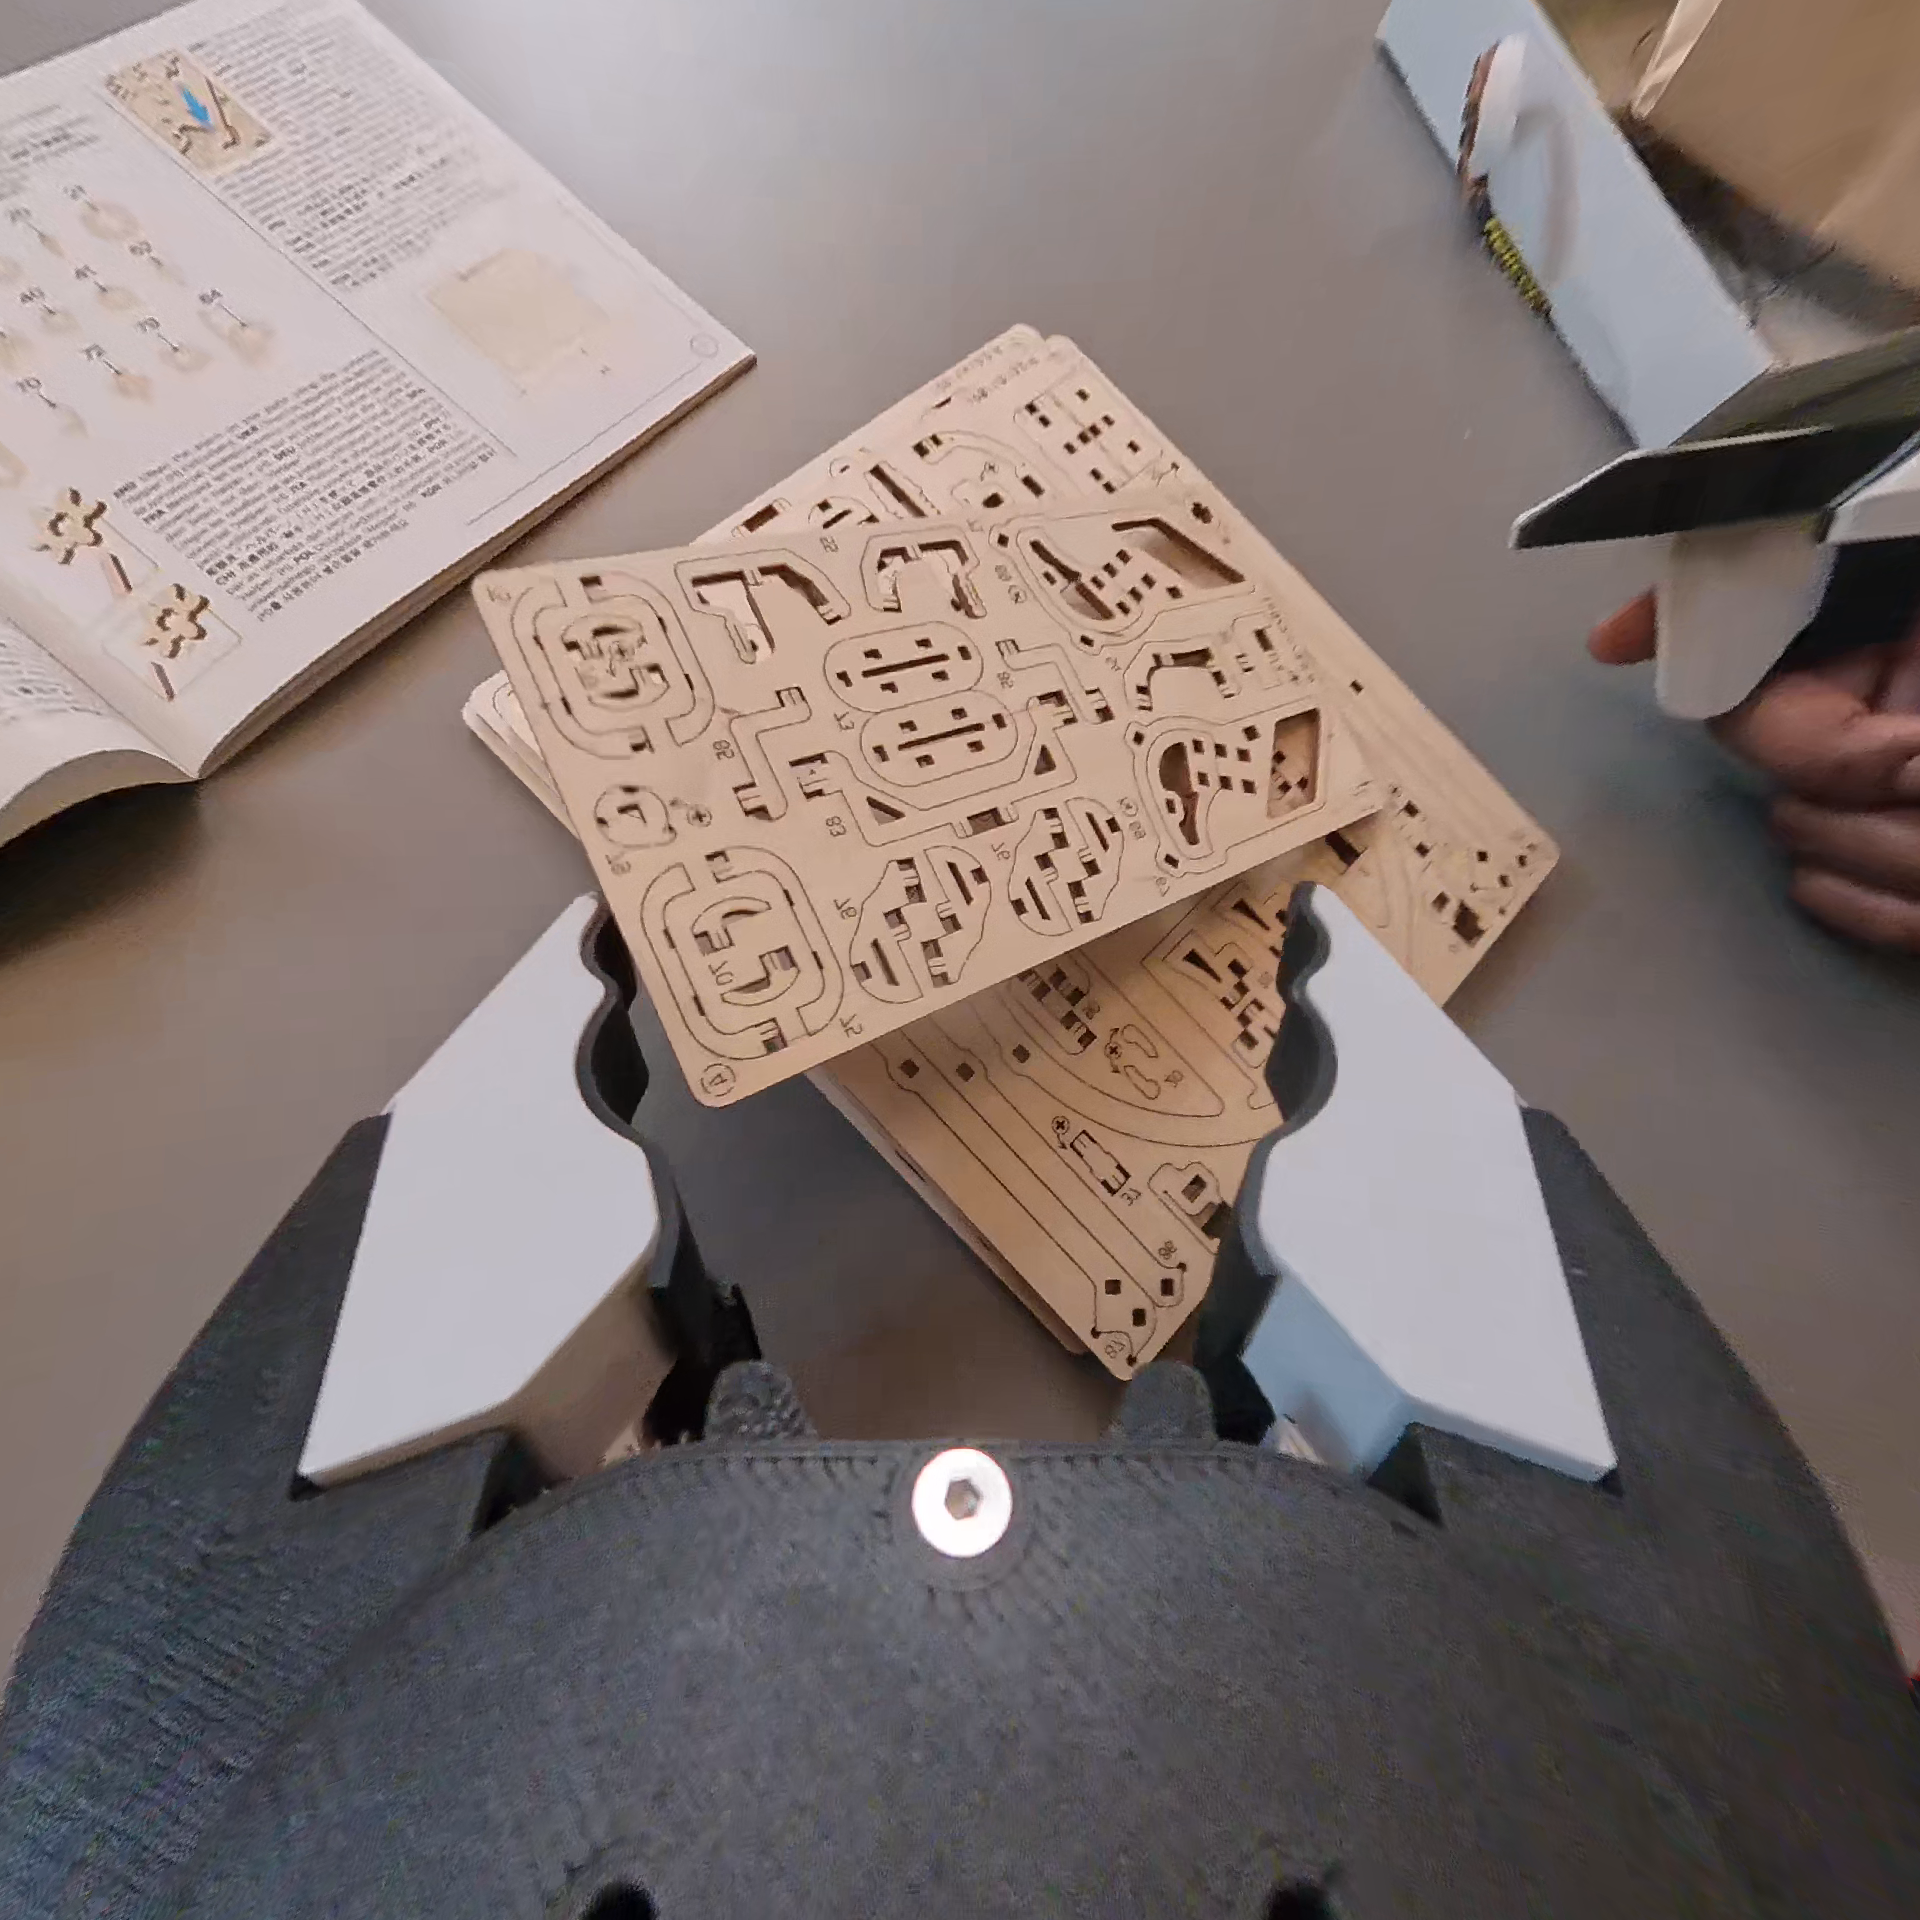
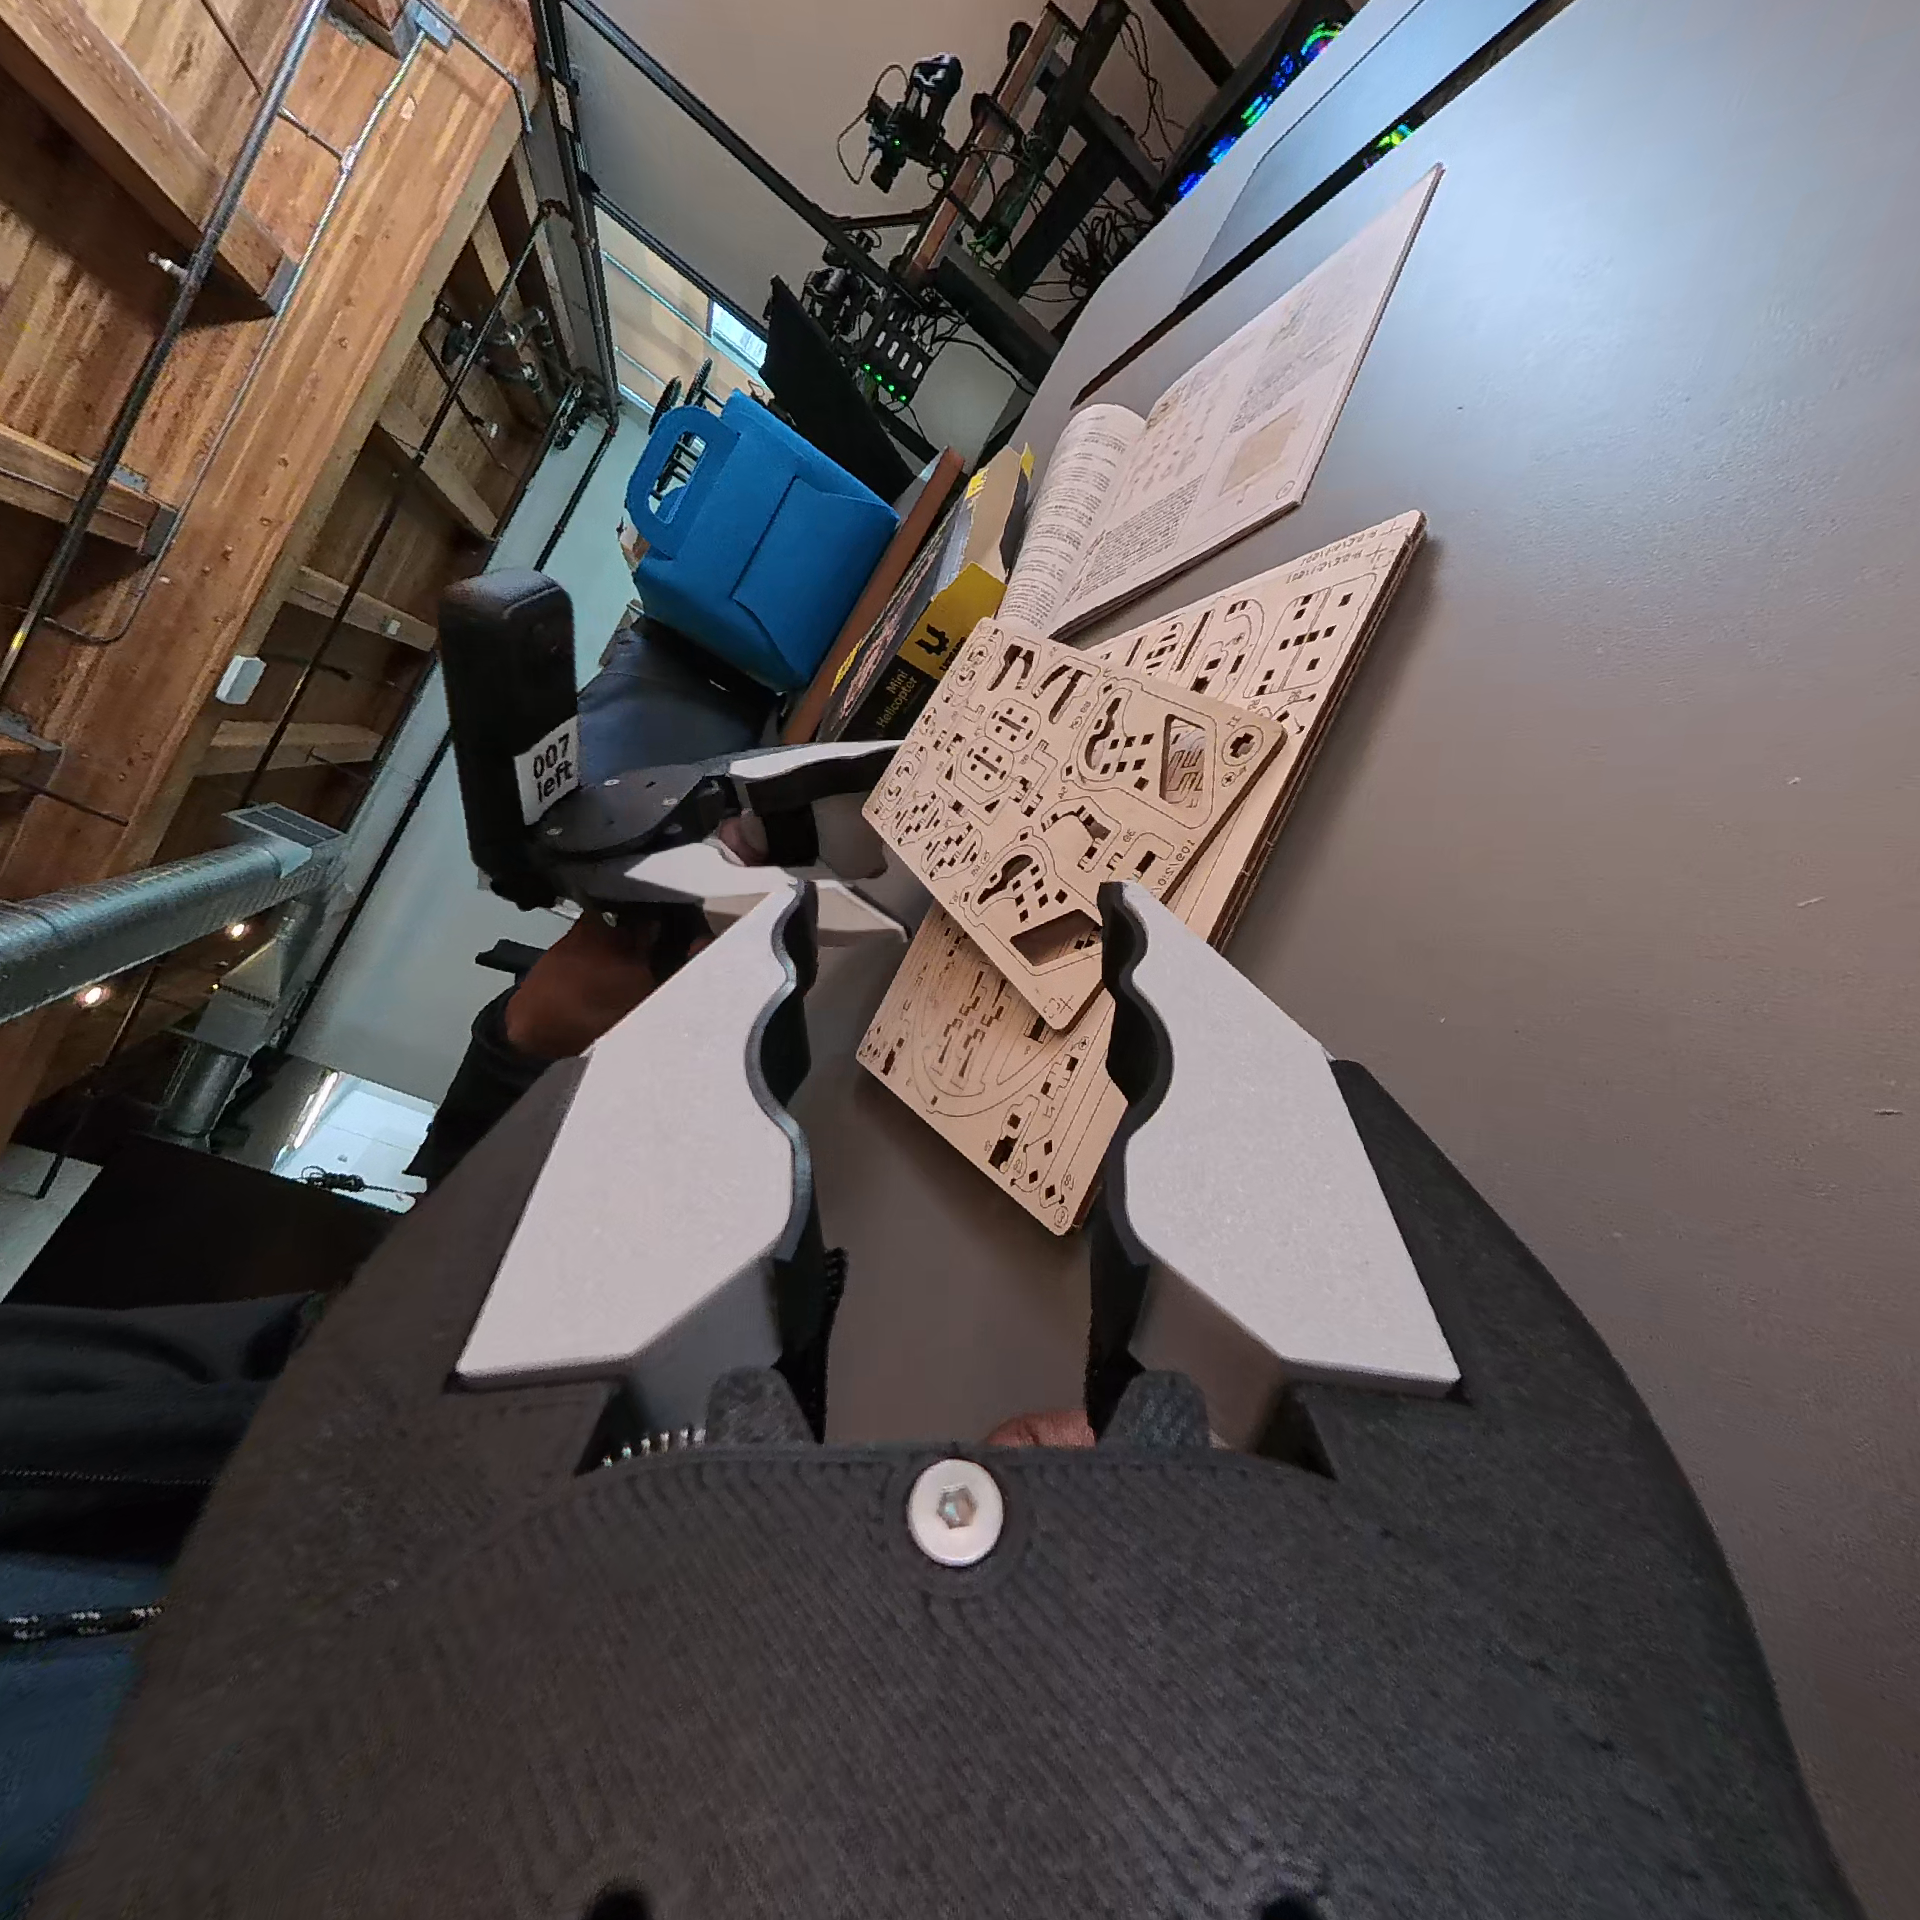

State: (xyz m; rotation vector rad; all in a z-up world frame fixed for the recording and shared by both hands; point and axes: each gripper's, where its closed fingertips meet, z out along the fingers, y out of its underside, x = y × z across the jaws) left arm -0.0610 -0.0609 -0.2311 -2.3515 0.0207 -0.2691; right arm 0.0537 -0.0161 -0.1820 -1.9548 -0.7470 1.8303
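A small laser-cut wooden sheet (image 1: 914,769) lies tilted on a stack of larger wooden sheets (image 1: 1039,1122) on the grey table (image 1: 1039,208). My left gripper (image 1: 953,914) is open wide, its fingertips at either side of the small sheet's near edge; I cannot tell if they touch it. My right gripper (image 2: 956,904) is open and empty, turned on its side, close to the near corner of the small sheet (image 2: 1060,790) and the stack (image 2: 1299,644). The left gripper (image 2: 888,842) shows beyond it at the sheet's edge. The right gripper (image 1: 1621,582) shows at the right.
An open instruction booklet (image 1: 312,364) lies at the far left, also in the right wrist view (image 2: 1195,488). A printed box (image 1: 1621,239) stands at the back right. A hand (image 1: 1829,769) holds the right gripper. A blue felt bag (image 2: 758,530) sits beyond the table.
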